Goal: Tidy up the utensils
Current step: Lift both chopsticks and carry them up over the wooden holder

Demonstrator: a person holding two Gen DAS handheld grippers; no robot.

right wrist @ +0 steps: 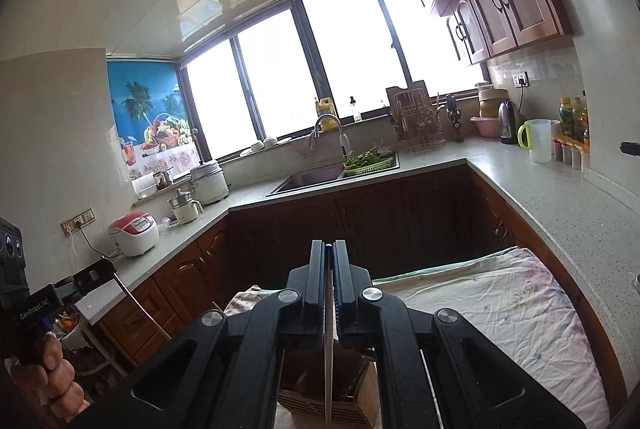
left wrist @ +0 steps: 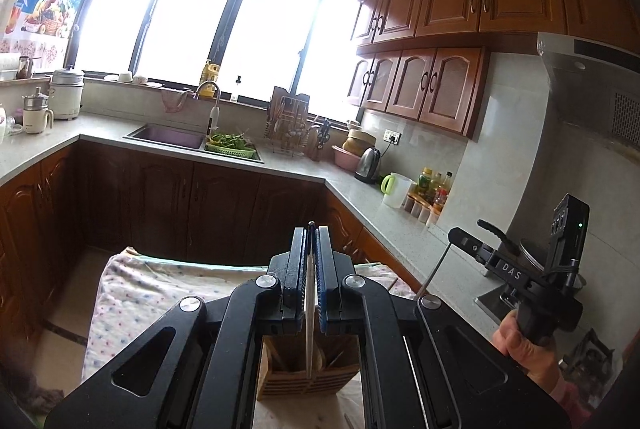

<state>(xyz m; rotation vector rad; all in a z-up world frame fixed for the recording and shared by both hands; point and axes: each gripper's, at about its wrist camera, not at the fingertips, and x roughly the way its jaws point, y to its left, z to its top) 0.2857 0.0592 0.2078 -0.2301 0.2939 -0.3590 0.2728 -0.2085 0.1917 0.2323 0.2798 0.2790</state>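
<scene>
Both tongs raised over the cloth-covered surface [right wrist: 500, 293], pointing a little below level out across the kitchen. Left tongs [left wrist: 311, 269] clamped narrow on a thin pale utensil [left wrist: 309, 329], held edge-on, its dark tip just clear of the finger ends and its length running down toward the wooden utensil holder [left wrist: 308, 373] below. Right tongs [right wrist: 330, 289] likewise pinched shut on a thin grey metal utensil [right wrist: 329, 369], hanging down over the same holder; whether either is a knife, spoon handle or chopstick cannot be told edge-on. Holder stands on the cloth directly under both tongs: slatted wooden box with dividers, a few stick-like handles leaning inside, exact count and compartments not readable. Risks, as judged: each grip is a thin pinch near one end, so a long piece could pivot or slide out if swung fast, and drop onto the holder or the cloth. The two pieces hang near each other over one box; lowering both together could cross them or catch a divider and tip the holder. Loose cloth underneath could let the box shift. Far off, a green basket [left wrist: 232, 147] of greens sits in the sink [left wrist: 168, 135], and the dish rack [left wrist: 288, 133] holds utensils; neither in play.
</scene>
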